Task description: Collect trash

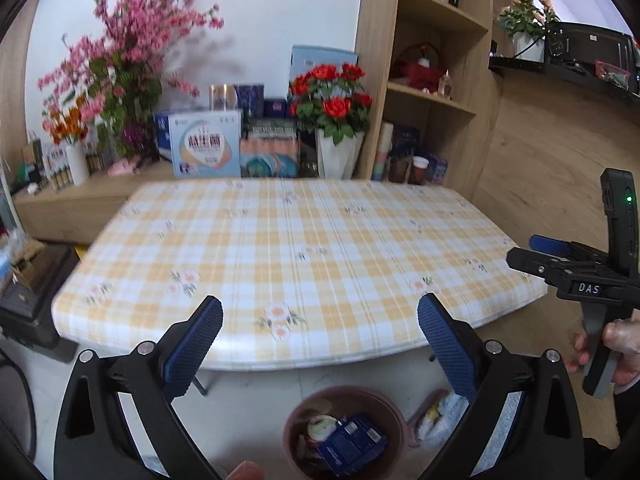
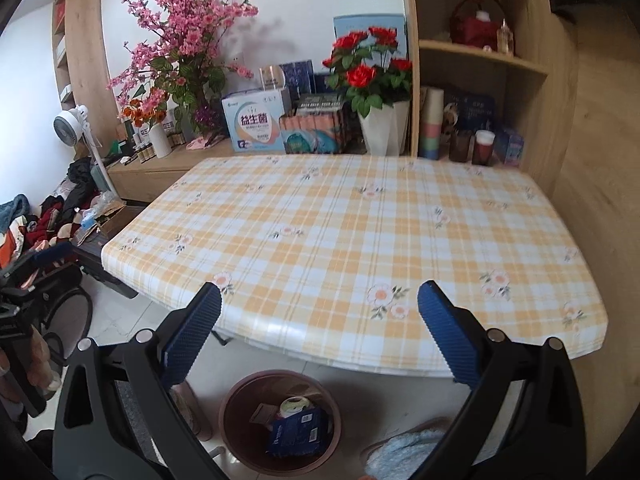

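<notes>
The table (image 2: 360, 220) top lay bare to every edge; the trash, a blue box (image 2: 298, 432) and a round lid, sat in the brown bin (image 2: 232, 408) on the floor below its near edge. Both the left gripper (image 1: 320, 332) and right gripper (image 2: 320, 328) had their fingers spread, empty. The collecting looked about done.

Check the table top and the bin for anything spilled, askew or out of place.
Nothing stands out. The checked tablecloth lies flat with nothing on it, and the brown bin stands upright on the floor in front, a blue carton and other trash inside. Both grippers are open and hold nothing.
</notes>
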